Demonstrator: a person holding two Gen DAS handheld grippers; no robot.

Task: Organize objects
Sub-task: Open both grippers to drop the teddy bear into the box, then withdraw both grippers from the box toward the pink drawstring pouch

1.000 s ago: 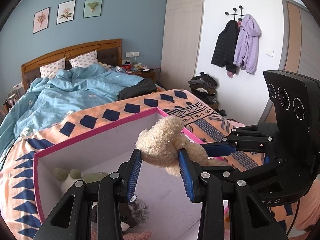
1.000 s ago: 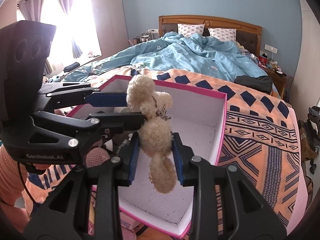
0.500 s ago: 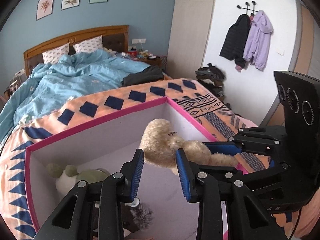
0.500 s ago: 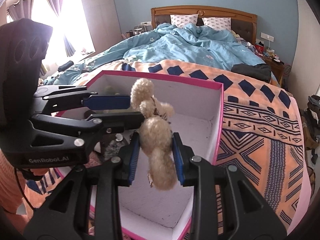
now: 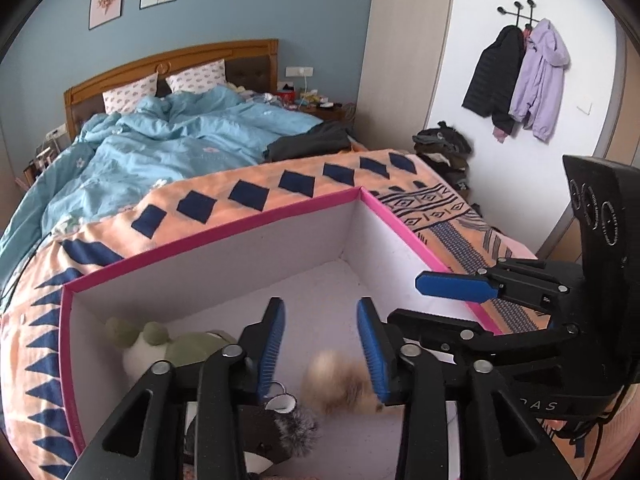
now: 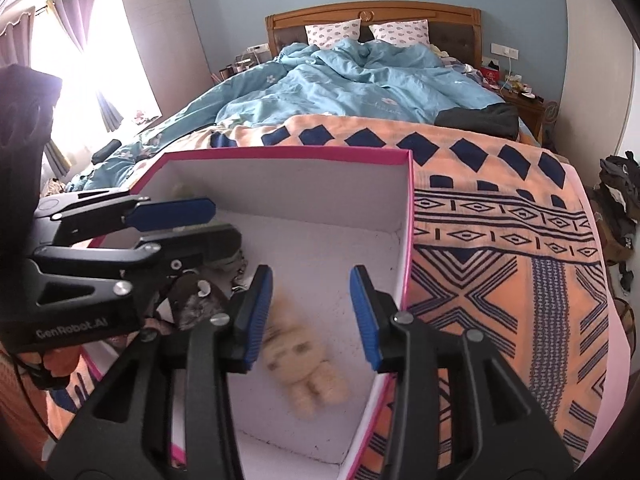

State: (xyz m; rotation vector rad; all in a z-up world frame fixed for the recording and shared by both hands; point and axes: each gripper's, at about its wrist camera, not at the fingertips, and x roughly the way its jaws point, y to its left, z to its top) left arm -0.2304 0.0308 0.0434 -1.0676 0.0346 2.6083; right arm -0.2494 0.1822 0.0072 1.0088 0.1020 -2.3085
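A cream plush bear (image 6: 302,364) lies blurred on the floor of the pink-edged white box (image 6: 406,248); it also shows in the left wrist view (image 5: 338,382). My right gripper (image 6: 310,312) is open and empty just above it. My left gripper (image 5: 320,344) is open and empty over the box (image 5: 208,248), beside the right gripper (image 5: 452,286). A green and white plush (image 5: 160,344) and a dark furry plush (image 5: 276,428) lie at the box's left end.
The box sits on an orange and navy patterned blanket (image 6: 500,240) at the foot of a bed with a blue duvet (image 6: 360,84). Jackets (image 5: 520,76) hang on the right wall above a pile of clothes (image 5: 444,148).
Both grippers opened and let go of the cream bear. The bear dropped from between the jaws to the box floor.
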